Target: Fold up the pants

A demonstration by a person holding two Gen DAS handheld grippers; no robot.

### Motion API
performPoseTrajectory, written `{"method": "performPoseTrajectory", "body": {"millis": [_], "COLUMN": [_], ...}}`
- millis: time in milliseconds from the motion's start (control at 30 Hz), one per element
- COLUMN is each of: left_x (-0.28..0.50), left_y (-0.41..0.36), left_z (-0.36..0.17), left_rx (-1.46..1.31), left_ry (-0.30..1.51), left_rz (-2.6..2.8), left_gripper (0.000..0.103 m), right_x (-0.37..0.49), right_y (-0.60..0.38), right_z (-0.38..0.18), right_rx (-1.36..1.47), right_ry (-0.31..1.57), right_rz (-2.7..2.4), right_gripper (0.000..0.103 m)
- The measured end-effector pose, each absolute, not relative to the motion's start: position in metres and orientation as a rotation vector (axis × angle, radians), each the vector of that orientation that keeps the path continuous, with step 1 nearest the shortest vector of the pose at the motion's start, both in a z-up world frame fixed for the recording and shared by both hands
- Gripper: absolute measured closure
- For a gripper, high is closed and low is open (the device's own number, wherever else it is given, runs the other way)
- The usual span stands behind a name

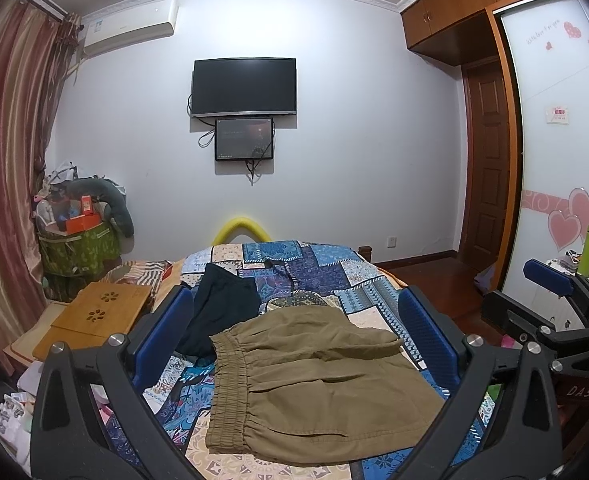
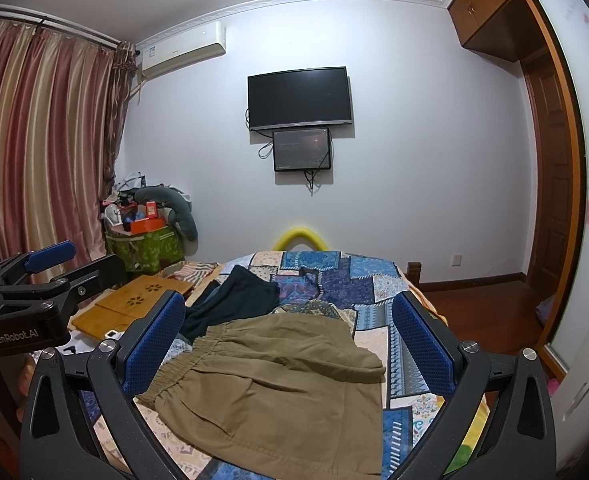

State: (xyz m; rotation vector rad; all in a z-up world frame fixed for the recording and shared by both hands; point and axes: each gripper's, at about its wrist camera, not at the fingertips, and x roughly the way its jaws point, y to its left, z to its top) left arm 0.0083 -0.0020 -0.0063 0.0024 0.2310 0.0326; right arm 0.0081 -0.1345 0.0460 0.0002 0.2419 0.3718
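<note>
Olive-brown pants [image 1: 310, 384] lie folded on the patchwork bed cover [image 1: 326, 268], elastic waistband to the left. They also show in the right wrist view [image 2: 278, 392]. My left gripper [image 1: 294, 328] is open and empty, its blue pads wide apart above the pants. My right gripper [image 2: 288, 332] is open and empty too, held above the pants. Each gripper shows at the edge of the other's view: the right one [image 1: 550, 280] and the left one [image 2: 50, 258].
A dark garment [image 1: 218, 308] lies on the bed behind the pants. A wooden lap desk [image 1: 98, 312] sits at the bed's left. A green bag of clutter [image 1: 78, 248] stands by the curtain. A wardrobe [image 1: 566, 160] and wooden floor are at the right.
</note>
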Motion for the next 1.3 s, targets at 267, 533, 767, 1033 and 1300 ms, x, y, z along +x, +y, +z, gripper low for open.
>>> {"method": "performPoseTrajectory", "body": {"millis": [267,533,767,1033,1300], "left_x": [0.011,0.048,0.117,0.192,0.251], "left_y": [-0.001,0.008,0.04,0.08,0.112], "left_z": [-0.006,-0.025,-0.063,-0.117,-0.172], "left_rx": [0.002,0.016,-0.011,0.033,0.011], "left_ry": [0.239,0.304,0.477,0.685,0.921], "left_rz": [0.037,0.091,0.139,0.195,0.112], "left_gripper": [0.0,0.0,0.0,0.0,0.0], "right_x": [0.011,0.036,0.085,0.142,0.19], "right_y": [-0.131,-0.137,-0.153,-0.178,-0.196], "right_z": [0.043,0.023,-0.016,-0.064,-0.103], "right_rx": [0.005,0.027,0.051,0.029,0.05], "right_ry": [0.252,0.333,0.487,0.667,0.841], "right_rz": [0.371,0.343,0.318,0.277,0.289], "right_gripper": [0.0,0.0,0.0,0.0,0.002]}}
